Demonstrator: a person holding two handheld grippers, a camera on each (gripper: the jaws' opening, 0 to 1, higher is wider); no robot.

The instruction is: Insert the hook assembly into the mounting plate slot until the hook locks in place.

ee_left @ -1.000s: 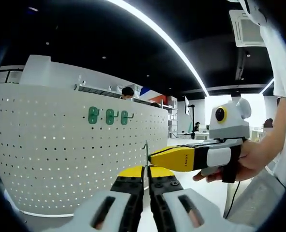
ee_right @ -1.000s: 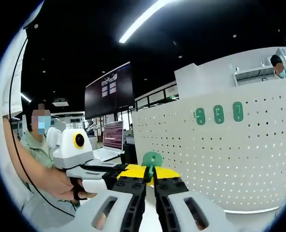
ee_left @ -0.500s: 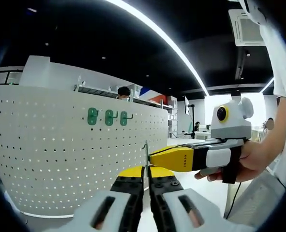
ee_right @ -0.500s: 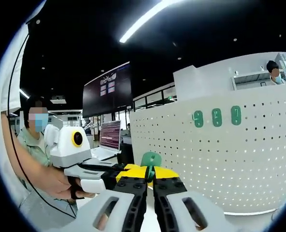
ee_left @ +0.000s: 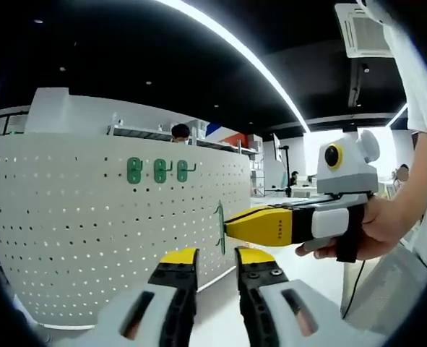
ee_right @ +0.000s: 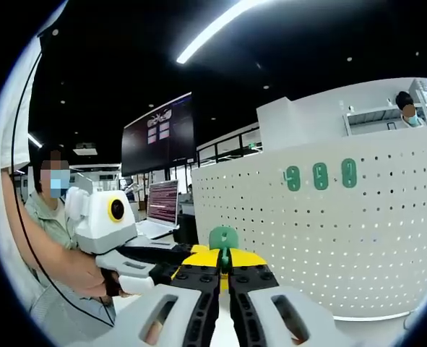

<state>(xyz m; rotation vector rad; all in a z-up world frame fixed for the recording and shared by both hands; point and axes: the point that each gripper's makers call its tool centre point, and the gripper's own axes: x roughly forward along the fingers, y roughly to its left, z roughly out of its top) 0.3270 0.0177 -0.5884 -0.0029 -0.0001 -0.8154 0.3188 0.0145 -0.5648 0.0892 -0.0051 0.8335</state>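
Note:
A green hook piece sits between the tips of my right gripper, which is shut on it. In the left gripper view the same hook shows edge-on at the yellow tip of the right gripper, held by a hand coming in from the right. My left gripper stands open just below it, its jaws apart on either side of the hook and not touching it. The white perforated mounting plate stands behind, carrying three green hooks in a row.
A person stands behind the left gripper. A dark screen and a laptop are at the back. Another person is beyond the plate's top edge. A white ledge runs above the plate.
My left gripper's jaws have opened and let go of the green hook. The right gripper stays shut on it and has barely moved.

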